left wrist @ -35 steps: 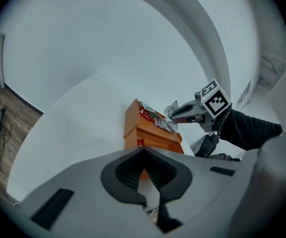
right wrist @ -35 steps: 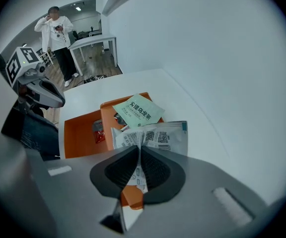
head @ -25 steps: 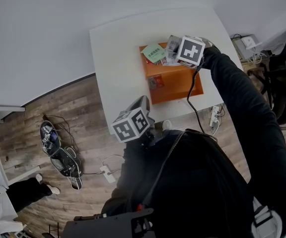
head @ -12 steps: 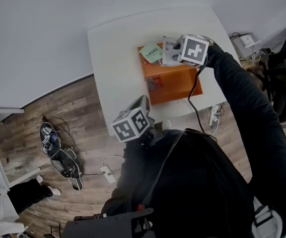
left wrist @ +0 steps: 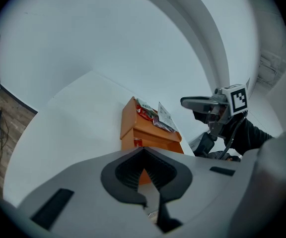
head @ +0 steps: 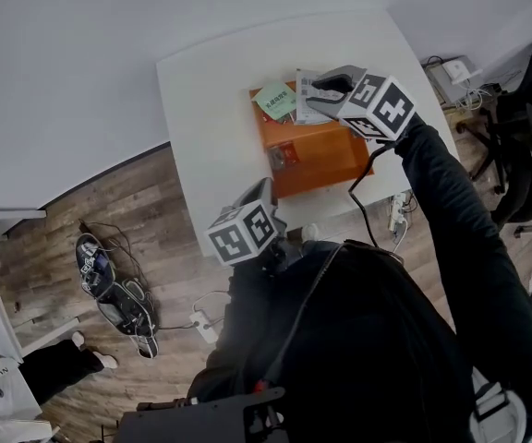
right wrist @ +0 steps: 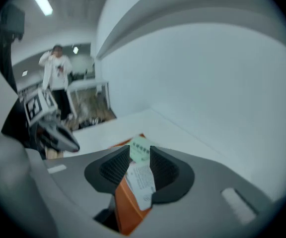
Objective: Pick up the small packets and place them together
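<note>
An orange box (head: 326, 155) stands on the white table (head: 206, 109). On its far end lie a green packet (head: 273, 100) and a white printed packet (head: 306, 100), touching. A red packet (head: 284, 155) shows on the box's left side. My right gripper (head: 320, 85) hovers just above the white packet; its jaws have just been opening and hold nothing. Between them I see the white packet (right wrist: 142, 182) and green packet (right wrist: 140, 144) below. My left gripper (head: 264, 190) stays at the table's near edge, shut and empty, with its tips (left wrist: 144, 150) meeting.
The table's near edge (head: 275, 233) runs right under my left gripper. Shoes (head: 109, 280) and cables lie on the wooden floor at left, and a chair (head: 515, 146) stands at right. A person (right wrist: 53, 73) stands far off in the room.
My right gripper has lifted off the packets, swung to the right and opened. The white packet stays on the box beside the green one. The left gripper has not moved.
</note>
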### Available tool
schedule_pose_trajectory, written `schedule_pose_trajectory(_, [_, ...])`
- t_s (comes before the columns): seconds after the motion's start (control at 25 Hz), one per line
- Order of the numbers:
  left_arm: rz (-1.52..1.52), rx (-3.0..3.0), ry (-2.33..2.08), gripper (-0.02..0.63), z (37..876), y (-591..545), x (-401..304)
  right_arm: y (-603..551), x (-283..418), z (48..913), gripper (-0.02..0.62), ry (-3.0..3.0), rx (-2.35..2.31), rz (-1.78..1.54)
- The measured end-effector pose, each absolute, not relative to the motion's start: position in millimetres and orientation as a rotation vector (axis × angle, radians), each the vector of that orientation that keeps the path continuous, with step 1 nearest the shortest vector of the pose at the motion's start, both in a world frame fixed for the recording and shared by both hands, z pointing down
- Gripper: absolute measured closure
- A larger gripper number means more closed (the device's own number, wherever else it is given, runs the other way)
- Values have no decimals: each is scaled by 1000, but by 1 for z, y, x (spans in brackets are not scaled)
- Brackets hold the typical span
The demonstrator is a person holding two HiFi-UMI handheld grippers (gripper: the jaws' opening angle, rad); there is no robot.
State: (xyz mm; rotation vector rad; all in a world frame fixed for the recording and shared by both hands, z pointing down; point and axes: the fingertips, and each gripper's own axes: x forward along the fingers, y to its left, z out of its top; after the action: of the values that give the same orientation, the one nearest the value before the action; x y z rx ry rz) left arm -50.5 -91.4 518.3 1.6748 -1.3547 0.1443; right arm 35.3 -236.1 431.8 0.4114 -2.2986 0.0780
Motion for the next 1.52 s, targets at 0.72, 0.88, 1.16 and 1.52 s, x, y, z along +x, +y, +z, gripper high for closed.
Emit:
schedule_pose_trajectory(0.72, [45,2299,-1918,607,316,-173,-59,-183,102,271,595,-2922,1316,43])
schedule_pose_trajectory(0.88, [20,2493,-2027,607,262,-171,-43,-180,109,259,595,-2950,1364,45])
schedule_pose_trajectory(1.16, [46,2546,-2017,607,252,-175,-33,-181,102,261,595,-2935,1320,-4])
schedule_pose_trajectory(1.52, [100,2562,-2025,607,256,-174,-30,-179,97,259,595,-2931,1308,-30])
